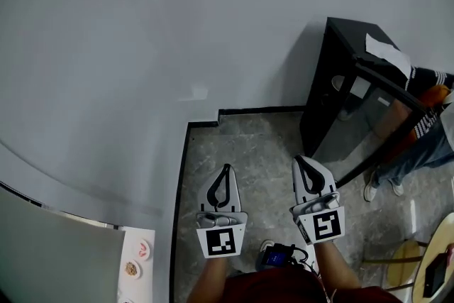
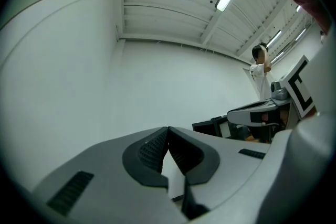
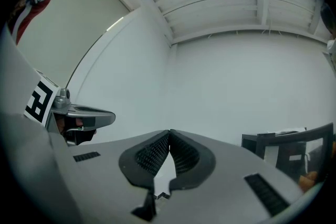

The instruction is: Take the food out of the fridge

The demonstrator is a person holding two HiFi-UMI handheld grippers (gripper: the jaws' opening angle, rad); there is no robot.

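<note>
Both tongs are pinched tight, their ribbed black rubber pads [image 3: 152, 155] meeting tip to tip with nothing between them. The left gripper [image 1: 226, 168] and right gripper [image 1: 301, 161] are smooth grey plastic shells over the mottled grey stone floor [image 1: 262, 138]. At lower left, cut off by the frame, a white ledge [image 1: 145, 284] bears two small round items [image 1: 132, 268], too small to identify. Farther right, a boxy black glass-doored fridge [image 1: 323, 96] stands against the plain white wall [image 1: 142, 46]. Reflections hide its contents.
</note>
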